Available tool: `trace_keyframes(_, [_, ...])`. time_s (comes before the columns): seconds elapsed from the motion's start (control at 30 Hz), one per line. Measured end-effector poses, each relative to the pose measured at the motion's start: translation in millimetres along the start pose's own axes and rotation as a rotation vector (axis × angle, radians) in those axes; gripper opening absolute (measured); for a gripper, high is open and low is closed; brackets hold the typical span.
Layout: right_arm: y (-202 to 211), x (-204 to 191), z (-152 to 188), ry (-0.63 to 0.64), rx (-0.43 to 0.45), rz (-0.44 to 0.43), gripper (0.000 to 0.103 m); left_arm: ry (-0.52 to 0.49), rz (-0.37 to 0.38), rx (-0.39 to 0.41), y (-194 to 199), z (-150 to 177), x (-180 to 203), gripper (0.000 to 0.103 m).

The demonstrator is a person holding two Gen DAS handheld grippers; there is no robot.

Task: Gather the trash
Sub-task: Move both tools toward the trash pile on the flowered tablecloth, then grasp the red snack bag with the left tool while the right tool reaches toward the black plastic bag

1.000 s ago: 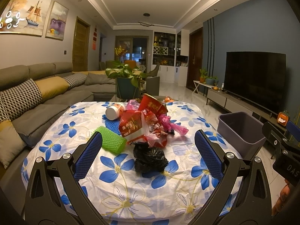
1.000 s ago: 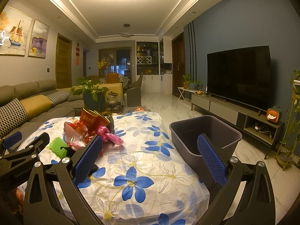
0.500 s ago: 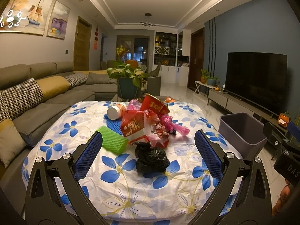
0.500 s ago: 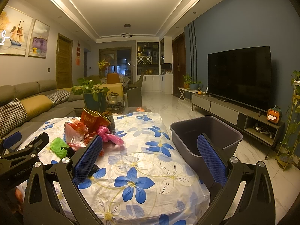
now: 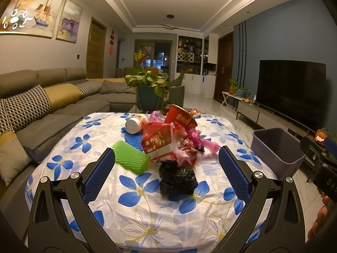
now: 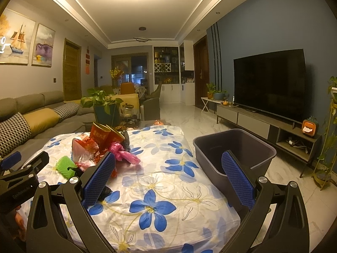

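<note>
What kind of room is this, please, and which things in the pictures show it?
It looks like the living room of a home. A long grey sofa with cushions runs along one wall, a large television stands on a low cabinet opposite, and framed paintings hang above the sofa.

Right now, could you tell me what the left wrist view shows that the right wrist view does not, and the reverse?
Only the left wrist view shows the white jar lying on its side and the blue foam net under it, and the crumpled black bag whole.

Only the right wrist view shows the inside of the grey bin, which looks empty, and the tall plant stand by the wall.

Both show the floral tablecloth, the green foam net, the pink bag, the red packaging and the television.
</note>
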State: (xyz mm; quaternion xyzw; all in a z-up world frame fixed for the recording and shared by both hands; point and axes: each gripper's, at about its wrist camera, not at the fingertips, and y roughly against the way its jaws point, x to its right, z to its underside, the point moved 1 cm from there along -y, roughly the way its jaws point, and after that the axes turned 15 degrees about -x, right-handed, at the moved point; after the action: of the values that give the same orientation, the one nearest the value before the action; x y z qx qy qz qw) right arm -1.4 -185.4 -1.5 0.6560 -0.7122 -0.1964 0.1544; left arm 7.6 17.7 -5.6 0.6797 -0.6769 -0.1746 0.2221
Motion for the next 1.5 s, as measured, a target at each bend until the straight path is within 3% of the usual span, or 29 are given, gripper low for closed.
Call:
trace_keyframes(0.57, [-43.2,-16.4,2.9,0.007,-0.004,-0.063,0.097,0.036,0.004,-0.003,-42.1,-5.0,-24.2,0.097])
trace_keyframes(0.73, [-65.1,-21.3,4.0,0.006,-0.027,-0.07,0.095,0.007,0.023,-0.009,-66.3,-13.4,-16.0,0.09])
trace_keyframes(1.03, [-96.3,-17.9,4.7,-0.013,-0.068,-0.062,0.095,-0.034,0.079,-0.074,-123.6,-31.5,-5.7,0.052])
trace_keyframes(1.2, [-107.9,-17.3,5.1,-0.01,-0.088,-0.06,0.095,-0.019,0.114,-0.12,-143.0,-31.9,-7.3,0.012])
trace_keyframes(1.3, [-113.2,-18.8,5.9,-0.008,-0.098,-0.063,0.095,-0.019,0.115,-0.107,-144.1,-34.0,-6.7,0.004])
trace_keyframes(1.5, [-117.6,-24.2,8.5,0.001,-0.107,-0.084,0.093,0.011,0.13,-0.05,-130.9,-41.2,-12.4,0.003])
